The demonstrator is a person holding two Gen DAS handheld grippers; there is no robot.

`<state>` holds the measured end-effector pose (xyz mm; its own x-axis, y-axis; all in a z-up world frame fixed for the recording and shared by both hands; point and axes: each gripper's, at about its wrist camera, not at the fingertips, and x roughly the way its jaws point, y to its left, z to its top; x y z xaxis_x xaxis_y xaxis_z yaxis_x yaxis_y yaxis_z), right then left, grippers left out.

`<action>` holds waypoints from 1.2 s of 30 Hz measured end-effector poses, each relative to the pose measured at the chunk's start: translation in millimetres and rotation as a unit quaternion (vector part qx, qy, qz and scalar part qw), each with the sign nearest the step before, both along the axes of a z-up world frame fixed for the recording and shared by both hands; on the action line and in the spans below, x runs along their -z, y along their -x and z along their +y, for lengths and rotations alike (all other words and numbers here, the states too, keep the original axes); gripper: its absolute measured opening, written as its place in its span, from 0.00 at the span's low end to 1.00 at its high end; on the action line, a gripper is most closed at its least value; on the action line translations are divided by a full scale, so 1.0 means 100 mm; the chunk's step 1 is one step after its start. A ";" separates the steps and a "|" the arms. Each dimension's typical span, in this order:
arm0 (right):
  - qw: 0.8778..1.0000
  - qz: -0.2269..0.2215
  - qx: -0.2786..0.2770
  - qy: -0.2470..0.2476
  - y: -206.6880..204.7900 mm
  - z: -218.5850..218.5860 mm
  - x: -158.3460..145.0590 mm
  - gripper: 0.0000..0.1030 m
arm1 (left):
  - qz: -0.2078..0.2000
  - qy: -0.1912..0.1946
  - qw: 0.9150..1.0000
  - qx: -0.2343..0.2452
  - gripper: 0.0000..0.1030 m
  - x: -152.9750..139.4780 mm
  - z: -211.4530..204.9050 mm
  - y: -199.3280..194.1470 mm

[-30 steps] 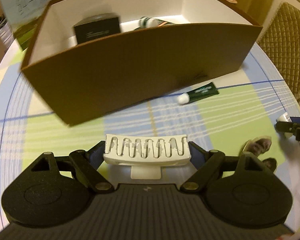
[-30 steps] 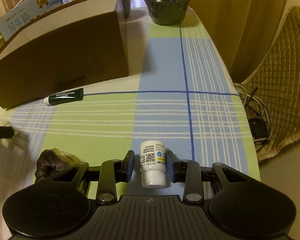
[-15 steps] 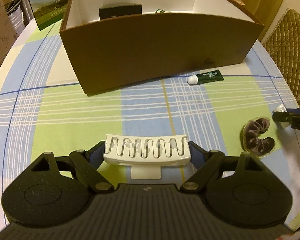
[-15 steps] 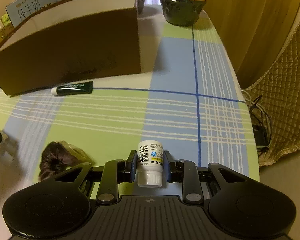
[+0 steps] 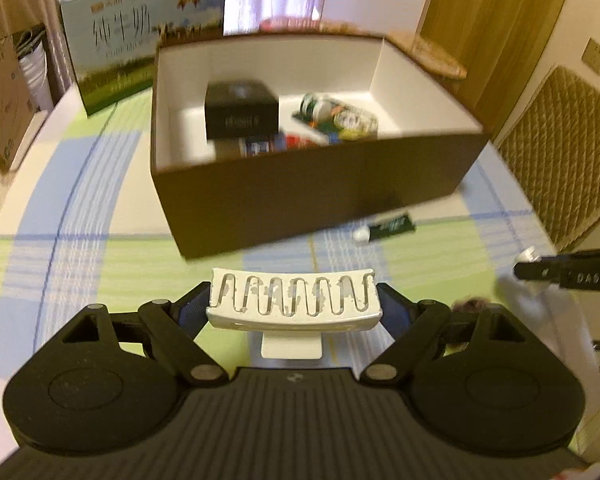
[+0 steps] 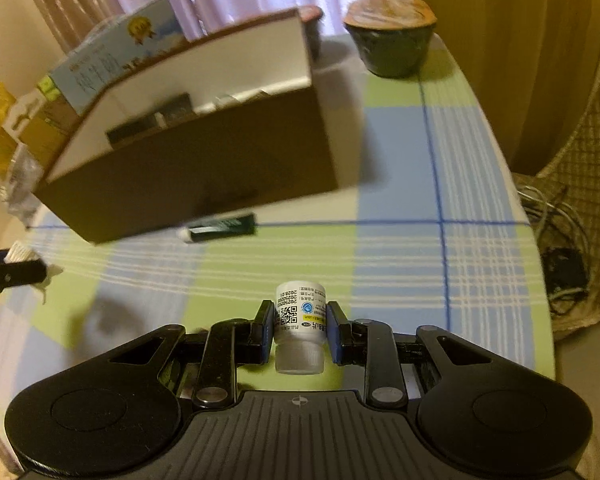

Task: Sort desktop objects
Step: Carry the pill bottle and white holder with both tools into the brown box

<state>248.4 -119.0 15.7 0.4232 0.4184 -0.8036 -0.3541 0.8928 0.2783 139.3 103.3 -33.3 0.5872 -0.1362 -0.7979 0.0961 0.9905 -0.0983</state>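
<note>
brown box (image 5: 300, 188) holds a black carton (image 5: 242, 110) and packets; left gripper (image 5: 294, 300) clamps a white clip (image 5: 294, 298), right gripper (image 6: 300, 326) a pill bottle (image 6: 300, 316).

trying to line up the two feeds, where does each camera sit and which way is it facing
Left wrist: sits on the left gripper, which clamps a white hair claw clip, facing the open brown box; the right gripper's tip shows at right.
Right wrist: sits on the right gripper, clamped on a small white bottle, facing the box's long side and a dark bowl; the left gripper's tip shows at left.
Shared: the box, the green tube before it, the plaid tablecloth.
</note>
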 end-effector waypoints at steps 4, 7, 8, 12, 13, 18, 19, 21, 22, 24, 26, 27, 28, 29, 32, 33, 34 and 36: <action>0.999 -0.015 -0.021 -0.019 -0.11 0.11 -0.19 0.23 | -0.031 -0.002 0.999 0.011 0.81 -0.27 0.04 -0.13; 0.998 -0.034 -0.039 -0.025 -0.22 0.22 -0.36 0.23 | -0.053 -0.018 0.998 0.021 0.81 -0.44 0.05 -0.27; 0.998 -0.044 -0.045 -0.025 -0.27 0.27 -0.43 0.23 | -0.061 -0.025 0.998 0.025 0.81 -0.49 0.06 -0.33; 0.994 -0.080 -0.066 -0.023 -0.43 0.45 -0.67 0.23 | -0.077 -0.048 0.995 0.042 0.81 -0.63 0.05 -0.60; 0.994 -0.087 -0.069 -0.023 -0.48 0.49 -0.72 0.23 | -0.078 -0.052 0.994 0.046 0.81 -0.65 0.04 -0.68; 0.991 -0.100 -0.083 -0.027 -0.80 0.71 -0.87 0.24 | -0.057 -0.048 0.996 0.056 0.81 -0.63 0.01 -1.06; 0.991 -0.100 -0.086 -0.027 -0.87 0.75 -0.87 0.23 | -0.050 -0.043 0.996 0.057 0.81 -0.62 -0.01 -1.13; 0.991 -0.098 -0.092 -0.021 -1.02 0.85 -0.84 0.23 | -0.037 -0.032 0.997 0.055 0.81 -0.58 -0.05 -1.25; 0.991 -0.094 -0.096 -0.018 -1.09 0.90 -0.81 0.23 | -0.032 -0.026 0.998 0.055 0.81 -0.55 -0.08 -1.30; 0.991 -0.087 -0.103 -0.009 -1.20 0.98 -0.73 0.23 | -0.020 -0.014 0.998 0.054 0.81 -0.50 -0.15 -1.40; 0.991 -0.081 -0.110 0.006 -1.29 1.04 -0.63 0.24 | -0.006 -0.001 0.999 0.052 0.81 -0.41 -0.21 -1.48; 0.991 -0.078 -0.112 0.012 -1.33 1.07 -0.58 0.24 | 0.005 0.006 0.999 0.046 0.81 -0.35 -0.24 -1.54; 0.991 -0.076 -0.113 0.018 -1.37 1.09 -0.53 0.24 | 0.015 0.013 0.999 0.040 0.81 -0.30 -0.24 -1.58; 0.991 -0.071 -0.114 0.022 -1.40 1.09 -0.47 0.24 | 0.027 0.021 0.999 0.032 0.81 -0.25 -0.25 -1.63; 0.991 -0.057 -0.117 0.024 -1.47 1.08 -0.35 0.24 | 0.069 0.037 0.997 -0.001 0.81 -0.06 -0.24 -1.75; 0.991 -0.054 -0.120 0.026 -1.49 1.08 -0.31 0.24 | 0.079 0.039 0.996 -0.010 0.81 -0.01 -0.24 -1.77; 0.990 -0.052 -0.126 0.030 -1.51 1.09 -0.28 0.24 | 0.088 0.042 0.995 -0.019 0.81 0.04 -0.24 -1.78; 0.988 -0.049 -0.139 0.040 -1.53 1.12 -0.22 0.24 | 0.100 0.052 0.993 -0.036 0.81 0.12 -0.22 -1.81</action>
